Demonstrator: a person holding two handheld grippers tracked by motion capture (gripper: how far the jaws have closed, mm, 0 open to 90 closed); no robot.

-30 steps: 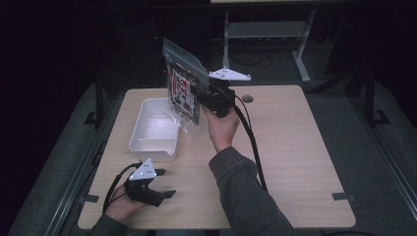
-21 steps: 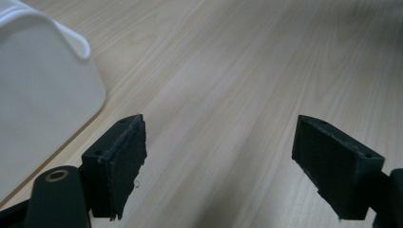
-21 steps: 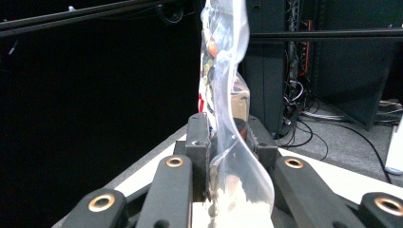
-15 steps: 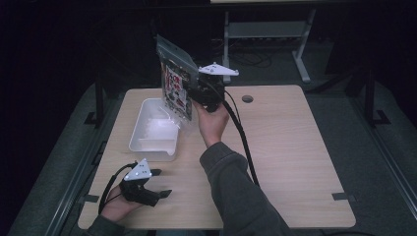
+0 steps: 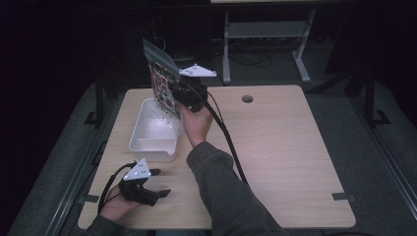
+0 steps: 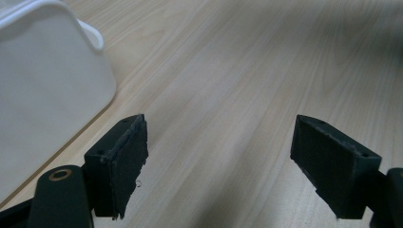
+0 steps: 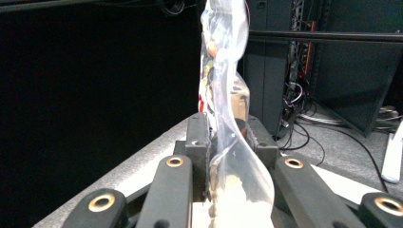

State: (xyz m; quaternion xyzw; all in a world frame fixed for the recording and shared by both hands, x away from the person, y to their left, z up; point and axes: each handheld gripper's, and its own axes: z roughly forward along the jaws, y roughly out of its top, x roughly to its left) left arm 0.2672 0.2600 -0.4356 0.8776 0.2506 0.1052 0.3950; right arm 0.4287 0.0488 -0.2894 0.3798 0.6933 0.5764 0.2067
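Observation:
A clear plastic bag with red and white printed contents hangs upright above the far end of a white plastic tub. My right gripper is shut on the bag, and in the right gripper view the bag rises between the closed jaws of that gripper. My left gripper rests on the table near the front left corner, open with nothing between its fingers. In the left gripper view the open gripper hovers over bare wood, with the tub wall at the left.
The wooden table has a round cable hole near its far edge. A black cable trails from the right gripper along the sleeve. Behind the table stand a metal frame and floor cables.
The right gripper has carried the bag leftward, from beside the tub to above its far end. The left gripper has stayed near the front left corner.

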